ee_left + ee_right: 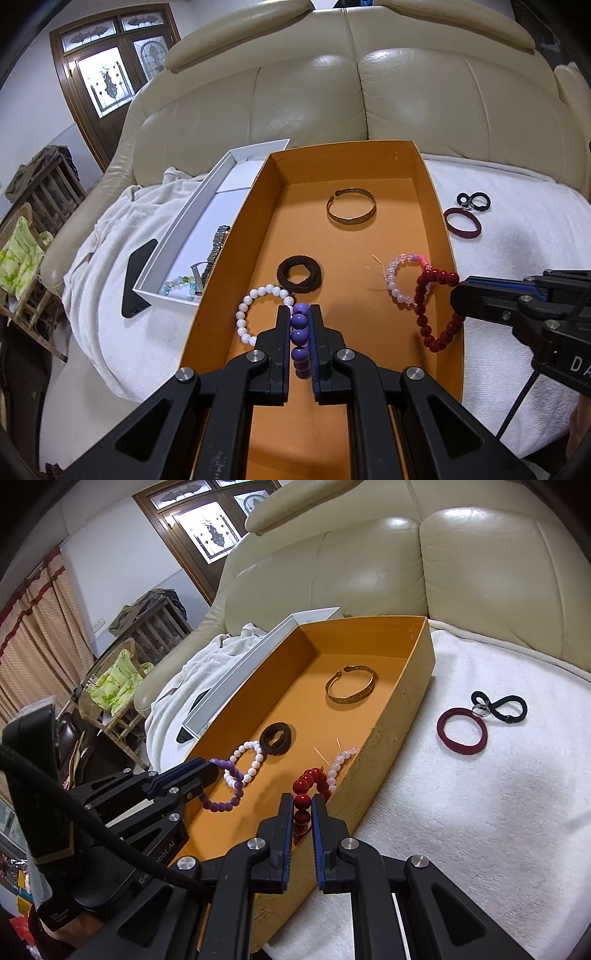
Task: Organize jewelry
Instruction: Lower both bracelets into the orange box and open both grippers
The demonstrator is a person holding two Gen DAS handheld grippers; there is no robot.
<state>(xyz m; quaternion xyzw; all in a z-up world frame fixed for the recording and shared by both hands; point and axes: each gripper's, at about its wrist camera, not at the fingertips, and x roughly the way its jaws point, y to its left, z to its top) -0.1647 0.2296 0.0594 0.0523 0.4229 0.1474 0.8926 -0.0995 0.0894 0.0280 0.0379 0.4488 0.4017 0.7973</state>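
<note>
An orange box lies on a white blanket on a sofa. My left gripper is shut on a purple bead bracelet held over the box's near left part. My right gripper is shut on a dark red bead bracelet at the box's near right wall. On the box floor lie a white bead bracelet, a brown hair tie, a pink bead bracelet and a gold bangle.
A white box left of the orange one holds a metal watch band and a pale green bead bracelet. A black phone lies beside it. A maroon hair tie and a black hair tie rest on the blanket.
</note>
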